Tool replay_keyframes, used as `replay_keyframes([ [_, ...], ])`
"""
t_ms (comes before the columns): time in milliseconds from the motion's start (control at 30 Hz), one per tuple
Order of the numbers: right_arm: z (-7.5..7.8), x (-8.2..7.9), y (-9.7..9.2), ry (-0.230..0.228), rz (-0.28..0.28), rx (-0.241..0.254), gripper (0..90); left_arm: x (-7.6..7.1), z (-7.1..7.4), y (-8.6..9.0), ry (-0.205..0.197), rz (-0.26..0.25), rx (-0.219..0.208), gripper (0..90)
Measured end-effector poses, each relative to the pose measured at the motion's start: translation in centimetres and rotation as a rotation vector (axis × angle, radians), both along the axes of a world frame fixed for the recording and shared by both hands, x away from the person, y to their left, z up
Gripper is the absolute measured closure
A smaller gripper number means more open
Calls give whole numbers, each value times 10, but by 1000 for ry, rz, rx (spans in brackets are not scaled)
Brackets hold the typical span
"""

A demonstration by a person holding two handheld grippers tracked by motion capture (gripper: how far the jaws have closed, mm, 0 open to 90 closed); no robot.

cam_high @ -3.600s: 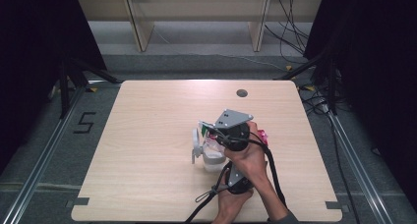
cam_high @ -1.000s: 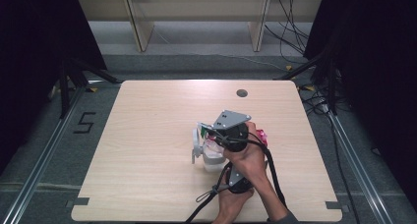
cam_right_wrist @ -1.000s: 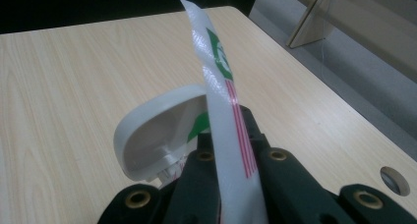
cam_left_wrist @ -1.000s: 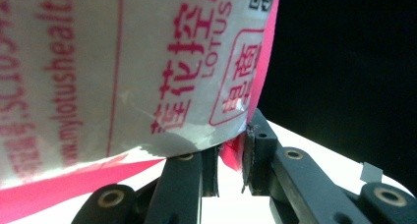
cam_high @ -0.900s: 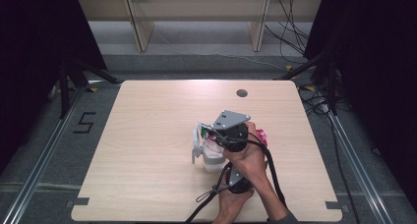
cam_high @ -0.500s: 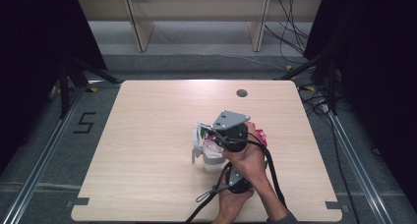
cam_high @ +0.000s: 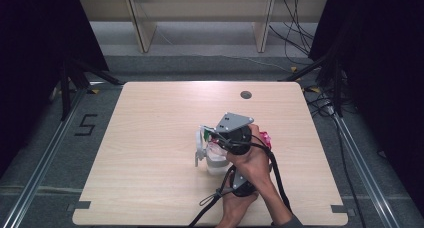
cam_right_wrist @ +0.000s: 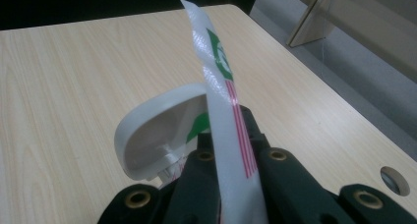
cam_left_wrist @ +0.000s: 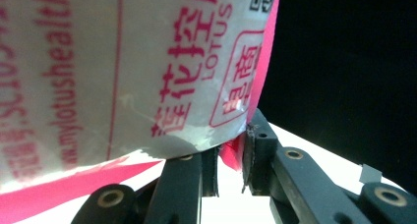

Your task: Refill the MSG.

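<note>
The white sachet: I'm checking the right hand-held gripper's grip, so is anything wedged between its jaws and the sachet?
Nothing visible. The right hand-held gripper is shut directly on the white sachet, which stands up beside the open white lid.

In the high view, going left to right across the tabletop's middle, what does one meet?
White plastic container with its hinged lid open → grey three-cornered plate on top of the right tool → pink packet edge showing past the hand.

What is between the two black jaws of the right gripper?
In the right gripper view, a thin white wet-wipe sachet with red stripes stands pinched between the shut jaws of the right gripper.
</note>
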State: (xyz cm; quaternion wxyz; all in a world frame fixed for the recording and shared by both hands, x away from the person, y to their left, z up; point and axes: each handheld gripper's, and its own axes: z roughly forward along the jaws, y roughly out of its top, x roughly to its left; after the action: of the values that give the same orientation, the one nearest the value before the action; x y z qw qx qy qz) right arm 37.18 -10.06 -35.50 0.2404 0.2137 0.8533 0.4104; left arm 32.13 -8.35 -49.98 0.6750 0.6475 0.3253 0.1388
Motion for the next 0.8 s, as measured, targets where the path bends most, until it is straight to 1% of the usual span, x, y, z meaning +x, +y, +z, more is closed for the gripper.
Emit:
replay_keyframes([
  [100, 1, 0, -1, 6, 3, 1, 900, 0, 0, 0, 0, 1, -1, 785],
  [800, 1, -1, 0, 6, 2, 1, 900, 0, 0, 0, -3, -2, -1, 785],
])
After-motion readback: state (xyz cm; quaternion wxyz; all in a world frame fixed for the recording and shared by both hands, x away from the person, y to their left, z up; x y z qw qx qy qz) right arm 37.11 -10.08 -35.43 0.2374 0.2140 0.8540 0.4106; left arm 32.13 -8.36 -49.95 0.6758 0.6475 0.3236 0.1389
